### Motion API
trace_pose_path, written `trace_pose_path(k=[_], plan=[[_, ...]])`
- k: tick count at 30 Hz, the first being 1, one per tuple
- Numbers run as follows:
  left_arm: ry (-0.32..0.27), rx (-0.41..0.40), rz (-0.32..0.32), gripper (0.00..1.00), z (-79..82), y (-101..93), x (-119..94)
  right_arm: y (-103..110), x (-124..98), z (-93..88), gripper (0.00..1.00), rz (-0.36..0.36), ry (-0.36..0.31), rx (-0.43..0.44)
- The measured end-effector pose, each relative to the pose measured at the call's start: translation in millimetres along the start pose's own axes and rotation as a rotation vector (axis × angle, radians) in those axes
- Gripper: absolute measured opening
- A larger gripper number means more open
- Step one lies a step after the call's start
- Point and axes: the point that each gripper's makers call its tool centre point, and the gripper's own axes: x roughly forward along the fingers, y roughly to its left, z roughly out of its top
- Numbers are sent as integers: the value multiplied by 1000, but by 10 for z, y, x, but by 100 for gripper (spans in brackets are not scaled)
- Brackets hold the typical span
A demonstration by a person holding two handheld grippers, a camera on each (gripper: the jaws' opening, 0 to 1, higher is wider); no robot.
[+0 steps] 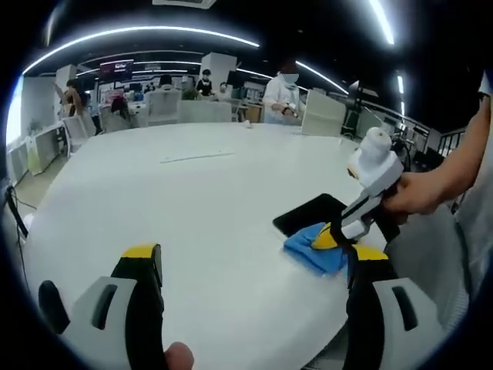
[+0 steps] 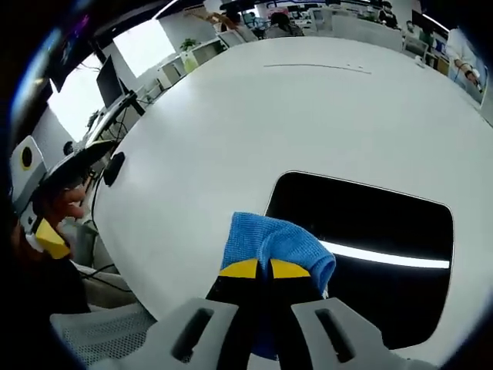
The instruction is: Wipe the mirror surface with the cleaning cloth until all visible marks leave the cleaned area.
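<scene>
The mirror [image 2: 362, 247] lies flat on the white desk [image 2: 254, 116], a dark rounded rectangle near the desk's near edge, reflecting a bright ceiling strip. The right gripper [image 2: 268, 270] has its yellow-tipped jaws pressed together on a fold of the blue cleaning cloth [image 2: 273, 243], and the cloth sits at the mirror's near left corner, partly on the glass and partly on the desk. In the left gripper view the same cloth [image 1: 316, 247] bunches under the right gripper [image 1: 335, 235], held by a person's hand [image 1: 416, 193], with the mirror [image 1: 308, 214] just beyond it. The left gripper [image 1: 258, 270] hangs over bare desk with its jaws spread wide and nothing between them, well apart from the mirror.

The main risk, as I judge it, is the mirror sliding: nothing braces it, so a firm wipe could push it across the smooth desk or towards the edge close by. The cloth is pinched by one small fold, so it may drag loose or ball up, leaving the hard jaw tips to scrape the glass. Marks are too faint to see here, so missed patches are likely too.
</scene>
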Motion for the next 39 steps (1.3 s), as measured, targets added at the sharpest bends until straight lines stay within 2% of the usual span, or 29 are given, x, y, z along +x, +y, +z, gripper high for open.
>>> trace_pose_path(k=[3,10,13,18,25,29,33,39], plan=[[-1,-29,7,99,-1,-3,10,-15,21,31,0,10,21,-21],[11,-10,1,99,-16,3,77,-63,70,150,0,1,23,-54],[13,-18,8,99,-33,69,98,-100,91,203,0,0,20,-58],[43,17,9,99,-56,187,112,-108,122,263,0,8,24,-69],[42,9,17,99,-40,277,147,-133,161,348,0,19,27,-43],[30,-5,7,99,2,240,160,-155,190,406,0,14,29,-65],[37,-18,-3,99,-35,186,168,-183,222,479,0,19,28,-25],[36,-4,-6,99,-34,103,121,-220,280,595,0,19,26,-20]])
